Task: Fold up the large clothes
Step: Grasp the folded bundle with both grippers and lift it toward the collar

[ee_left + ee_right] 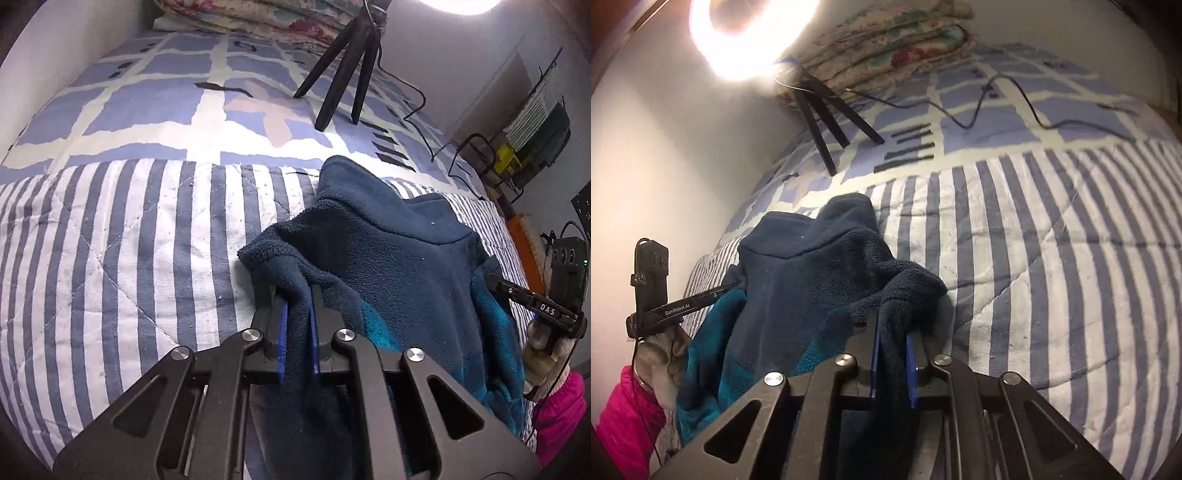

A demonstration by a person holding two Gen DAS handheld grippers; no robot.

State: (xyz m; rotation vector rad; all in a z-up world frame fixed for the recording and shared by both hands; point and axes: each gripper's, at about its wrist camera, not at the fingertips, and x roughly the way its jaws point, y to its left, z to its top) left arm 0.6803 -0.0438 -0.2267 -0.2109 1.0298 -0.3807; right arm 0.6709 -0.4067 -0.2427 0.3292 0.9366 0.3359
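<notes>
The left gripper [297, 314] is pinching a thick fold of a dark navy fleece garment with teal panels [388, 258], its blue-padded fingers [282, 332] closed tight on the cloth. The right gripper [892, 354] is doing the same from the other side, clamping another bunched edge of the garment [798, 277] between its pads. The fleece is hanging and bunching between the two grippers, held up off a bed covered by a blue-and-white striped quilt [110, 240], with its collar end drooping toward the quilt. Beyond the striped quilt a lavender-and-white checked blanket [166, 103] is lying across the bed. A black tripod [343, 70] is standing on that blanket, carrying a bright ring light [750, 33], and a black cable [997, 99] is trailing over the blanket. A folded floral quilt [894, 44] is sitting at the far end of the bed.
</notes>
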